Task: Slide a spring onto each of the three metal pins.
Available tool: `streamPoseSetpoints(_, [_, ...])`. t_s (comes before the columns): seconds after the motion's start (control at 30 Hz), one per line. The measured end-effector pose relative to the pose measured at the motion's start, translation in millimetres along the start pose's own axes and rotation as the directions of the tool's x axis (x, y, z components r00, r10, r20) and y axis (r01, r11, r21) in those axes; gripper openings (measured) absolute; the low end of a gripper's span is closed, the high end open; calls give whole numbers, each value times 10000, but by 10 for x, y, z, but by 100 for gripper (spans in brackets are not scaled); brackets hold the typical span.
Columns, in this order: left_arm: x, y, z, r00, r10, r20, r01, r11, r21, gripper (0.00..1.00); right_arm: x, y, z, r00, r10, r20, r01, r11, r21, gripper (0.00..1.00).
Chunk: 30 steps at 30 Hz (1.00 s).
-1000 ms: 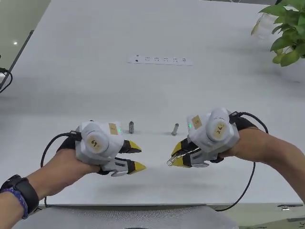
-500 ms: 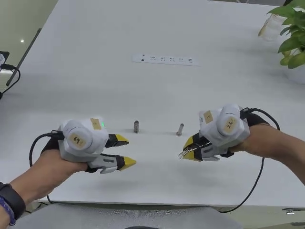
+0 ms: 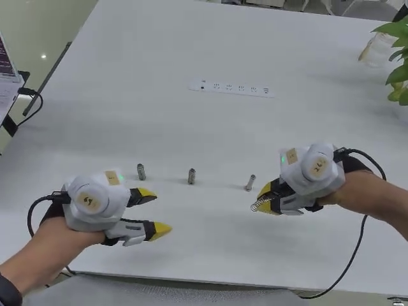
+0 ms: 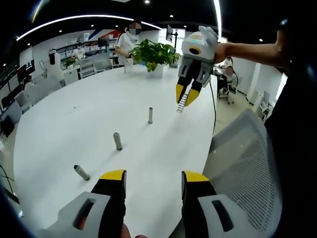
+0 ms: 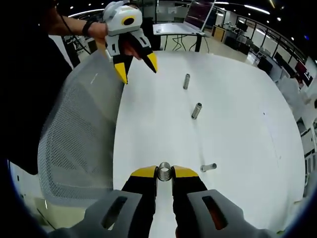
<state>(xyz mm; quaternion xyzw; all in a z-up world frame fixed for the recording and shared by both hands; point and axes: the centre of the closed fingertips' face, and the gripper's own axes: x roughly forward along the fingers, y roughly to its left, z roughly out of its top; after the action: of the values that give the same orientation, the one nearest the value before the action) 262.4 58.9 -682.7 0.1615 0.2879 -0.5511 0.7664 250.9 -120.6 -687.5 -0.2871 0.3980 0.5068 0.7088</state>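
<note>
White counter (image 3: 210, 127) is carrying three pins (image 3: 191, 176), two wearing springs (image 3: 141, 171). Right gripper (image 3: 264, 199) is grasping a spring (image 3: 257, 204) near the bare pin (image 3: 250, 183); left gripper (image 3: 156, 210) is hovering released and empty.

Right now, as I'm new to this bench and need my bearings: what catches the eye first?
The right tool pinches a spring close to the bare pin at the right end of the row. The middle pin and the leftmost pin already wear springs, and the left tool hangs open and empty.
</note>
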Motion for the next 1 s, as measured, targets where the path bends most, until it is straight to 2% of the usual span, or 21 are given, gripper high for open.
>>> streamPoseSetpoints(0.17, [-93,69,-68,9996,283,2,-283,9993,-258,43,-8,-78,-14,9999,-102,-48,103,9999,84,9])
streamPoseSetpoints(0.5, [-286,277,-92,9948,1006,158,-993,9928,-671,50,-51,-289,-59,9988,-473,-146,478,9984,317,9])
streamPoseSetpoints(0.83, [-437,378,-118,9880,1530,190,-1503,9834,-1021,61,-67,-446,-114,9972,-673,-320,686,9969,385,9])
streamPoseSetpoints(1.0, [-506,416,-103,9836,1779,296,-1730,9770,-1243,63,-47,-515,-124,9969,-678,-409,694,9968,407,9])
